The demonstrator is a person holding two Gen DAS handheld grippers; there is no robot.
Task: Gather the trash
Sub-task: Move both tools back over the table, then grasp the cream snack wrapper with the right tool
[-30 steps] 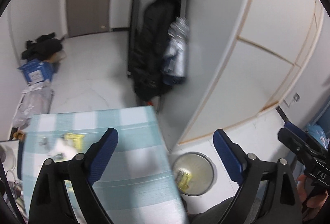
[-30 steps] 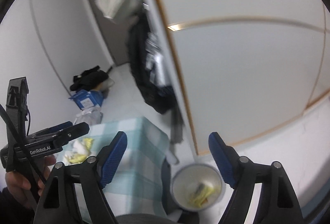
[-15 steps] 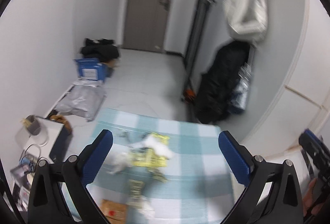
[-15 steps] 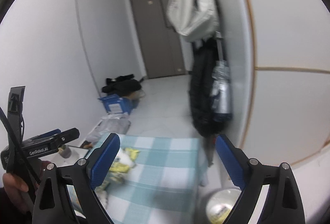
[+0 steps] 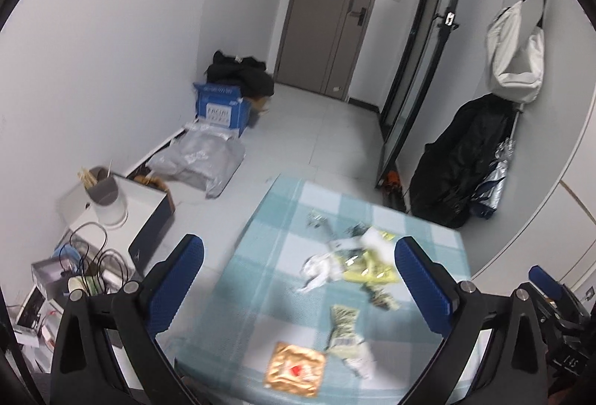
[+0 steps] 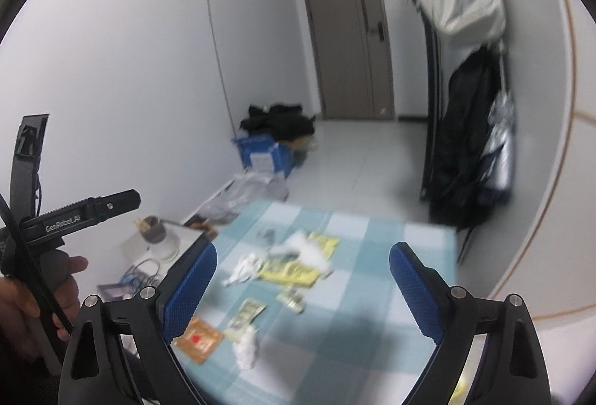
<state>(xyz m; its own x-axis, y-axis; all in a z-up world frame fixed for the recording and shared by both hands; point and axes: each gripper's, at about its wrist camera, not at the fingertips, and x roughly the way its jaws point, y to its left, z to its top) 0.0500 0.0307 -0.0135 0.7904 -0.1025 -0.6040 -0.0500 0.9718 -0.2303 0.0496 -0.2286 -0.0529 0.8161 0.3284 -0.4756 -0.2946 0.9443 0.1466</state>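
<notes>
A: What is being shown in the left wrist view?

B: The left gripper (image 5: pixel 298 278) is being held above a table (image 5: pixel 268 341) covered in a blue-and-white checked cloth. Its blue-padded jaws are being kept spread wide, and nothing is being gripped between them.

A: And where is the trash being seen?

B: It is being seen scattered on the cloth. A crumpled white tissue (image 5: pixel 316 269) is lying touching a yellow wrapper (image 5: pixel 367 269). Nearer the camera, a greenish wrapper (image 5: pixel 344 328) is lying just beside an orange packet (image 5: pixel 296 367) marked with a red spot; the focus is soft here, so finer detail is not being resolved.

A: How is the right gripper being presented?

B: The right gripper (image 6: pixel 301 282) is likewise being held over the table (image 6: pixel 372 341) with its jaws wide apart, and nothing is being held. In its view the white tissue (image 6: pixel 246 267), the yellow wrapper (image 6: pixel 290 271), the greenish wrapper (image 6: pixel 247 317) and the orange packet (image 6: pixel 197 338) are all being framed between the fingers, none being touched.

A: Is anything else being labelled?

B: The left gripper (image 6: pixel 78 215) is being seen at the left edge, being grasped by a hand (image 6: pixel 37 297). A blue box (image 5: pixel 221 108) is being shown on the floor by the wall, and a grey door (image 5: pixel 335 10) at the far end.
</notes>
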